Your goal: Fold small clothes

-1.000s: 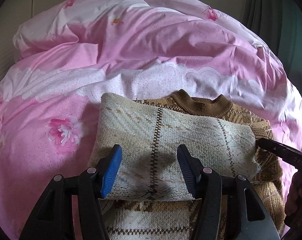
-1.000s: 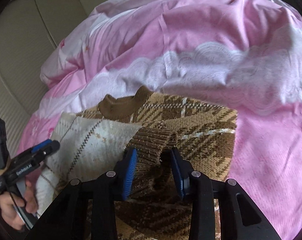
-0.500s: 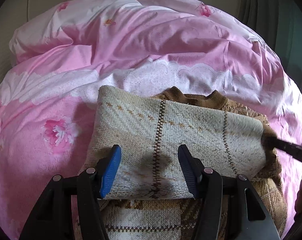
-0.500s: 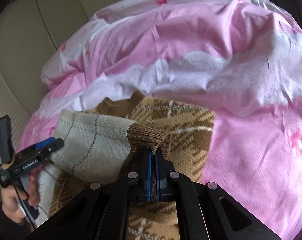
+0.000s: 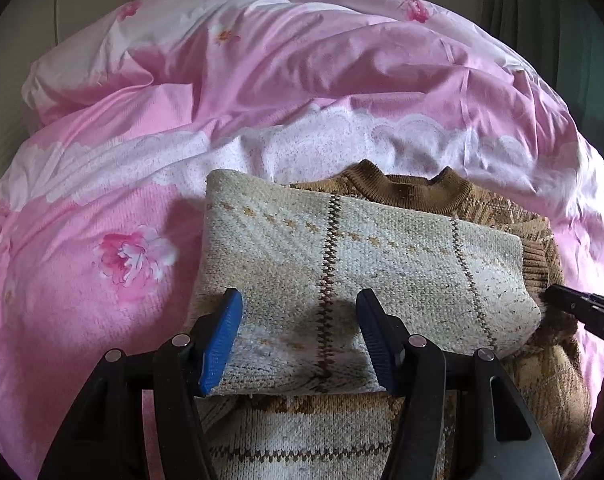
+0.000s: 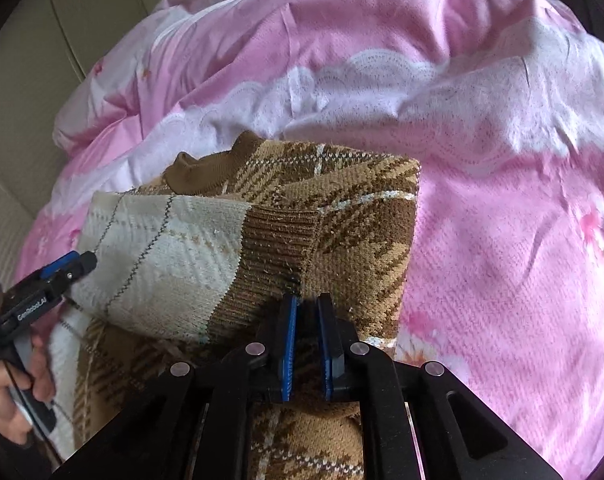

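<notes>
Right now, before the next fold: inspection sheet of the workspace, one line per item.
Surface: pink floral duvet, rumpled, covers all of the bed in view.
Job's things: brown patterned sweater lies on the duvet, collar away from the cameras; cream sleeve folded across the body, ribbed cuff toward the right side.
Clutter: nothing seen.
Grippers: left gripper open, fingers astride the sleeve; right gripper nearly closed just below the cuff, whether it pinches knit is unclear.
Cables: thin dark cord hangs from the left handle.
Surroundings: beige panelled wall; dark curtain.
</notes>
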`<state>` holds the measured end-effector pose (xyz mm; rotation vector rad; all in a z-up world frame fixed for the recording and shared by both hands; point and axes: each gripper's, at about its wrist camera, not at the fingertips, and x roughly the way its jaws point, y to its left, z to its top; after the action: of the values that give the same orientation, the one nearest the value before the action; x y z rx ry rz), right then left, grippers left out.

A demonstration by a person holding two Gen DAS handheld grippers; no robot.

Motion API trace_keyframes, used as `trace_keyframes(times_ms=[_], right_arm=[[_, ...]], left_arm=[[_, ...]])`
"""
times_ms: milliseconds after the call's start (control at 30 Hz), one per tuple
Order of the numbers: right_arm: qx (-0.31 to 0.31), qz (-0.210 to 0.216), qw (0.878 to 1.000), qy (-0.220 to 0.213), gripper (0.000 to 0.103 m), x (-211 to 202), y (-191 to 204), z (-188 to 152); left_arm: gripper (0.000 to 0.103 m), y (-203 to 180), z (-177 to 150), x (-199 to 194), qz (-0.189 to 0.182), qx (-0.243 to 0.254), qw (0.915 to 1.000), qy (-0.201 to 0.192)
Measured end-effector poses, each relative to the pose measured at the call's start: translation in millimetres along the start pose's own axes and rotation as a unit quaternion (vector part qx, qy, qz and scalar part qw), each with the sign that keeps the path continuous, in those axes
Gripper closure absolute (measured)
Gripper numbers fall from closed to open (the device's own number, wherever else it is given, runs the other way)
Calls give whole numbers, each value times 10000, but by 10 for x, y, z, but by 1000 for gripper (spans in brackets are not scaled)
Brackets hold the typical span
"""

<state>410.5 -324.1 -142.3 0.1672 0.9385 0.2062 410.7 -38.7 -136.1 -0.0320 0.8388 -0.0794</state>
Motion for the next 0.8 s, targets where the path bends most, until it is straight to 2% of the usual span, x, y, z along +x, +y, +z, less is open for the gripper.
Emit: trace_keyframes(times_ms=[167,200,233,300,467,600,800], right_arm=[[15,-8,9993,-361,91,-273,93,-4],[-9,-52,9990,-440,84,-346,124,-20],[-22,-95,9985,-539,72,-437,163,-52],[-55,-244,9966,-791,61,-668,245,-169],[-237,-574,9914,-1155,60,-1112,459,-530],[-360,-912,9858,-1361,51,-1421,597,-934],[-126,-1130,9826,-1469,46,-1641,642,-1467]], left_arm=[[44,57,-21,-247,-30,17,9999,-106],[42,74,-54,-334,-5,42,9999,-137],[41,89,-85,-401,8,48,9999,-166],[40,125,-192,-569,44,82,9997,-215],[40,224,-624,-1023,304,227,9989,-290],[40,341,-1037,-1333,550,238,9977,-305],[40,495,-1513,-1594,779,87,9961,-401]])
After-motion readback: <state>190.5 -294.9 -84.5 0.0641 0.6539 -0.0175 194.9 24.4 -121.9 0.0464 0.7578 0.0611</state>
